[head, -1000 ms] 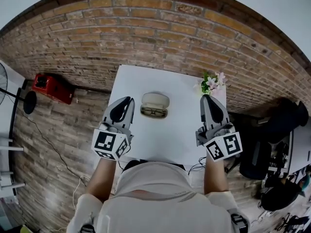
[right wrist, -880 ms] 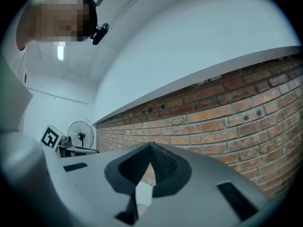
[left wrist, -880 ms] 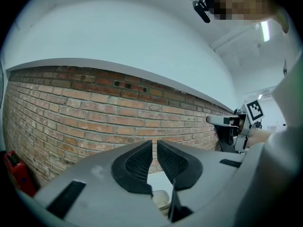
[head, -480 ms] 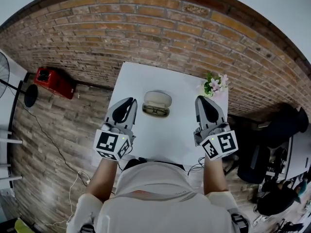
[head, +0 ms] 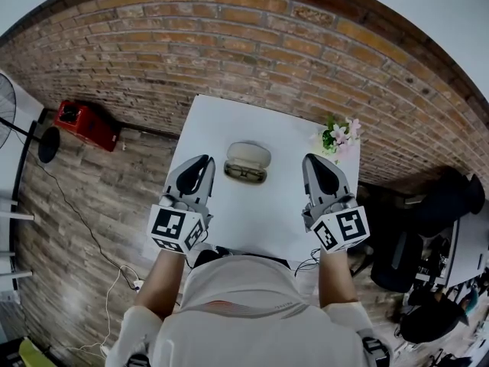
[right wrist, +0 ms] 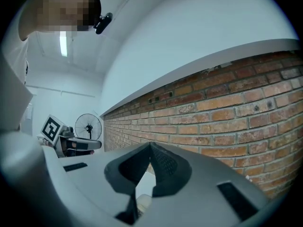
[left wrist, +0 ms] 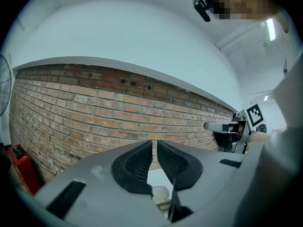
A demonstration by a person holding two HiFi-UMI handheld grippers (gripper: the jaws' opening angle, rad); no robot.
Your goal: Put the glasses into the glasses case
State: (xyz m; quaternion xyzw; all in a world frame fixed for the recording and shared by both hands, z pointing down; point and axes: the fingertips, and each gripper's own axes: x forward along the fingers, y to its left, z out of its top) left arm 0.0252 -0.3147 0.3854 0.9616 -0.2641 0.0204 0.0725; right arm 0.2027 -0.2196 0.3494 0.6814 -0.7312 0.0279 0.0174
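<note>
Case (head: 247, 156) sits mid-counter (head: 221, 125), toward the brick wall (head: 229, 52), between the two grippers and ahead of both.
- Look: cream, rounded, clamshell type. It stands open, the pale lid on the wall side and the tray on the near side.
- Glasses (head: 244, 174): thin dark frame, lying in the near tray half. They are too small in the head view to tell the lenses or the arms.
- A bit of cream case edge also shows low under the fingers in each gripper view.

Left gripper (head: 203, 161): over the counter's left edge, left of the case and clear of it. Fingers (left wrist: 139, 162) all but together, only a thin slit showing between the ribbed pads. Nothing in the slit.

Right gripper (head: 309, 161): over the counter's right part, right of the case and clear of it. Fingers (right wrist: 163, 162) meet at the tips, nothing between them.

Other:
- Flowers (head: 337, 134), pink and white, at the counter's far right corner, just beyond the right gripper.
- Red box (head: 85, 125) on the floor at left, by the wall.
- Fan (right wrist: 88, 126) stands off to the left.
</note>
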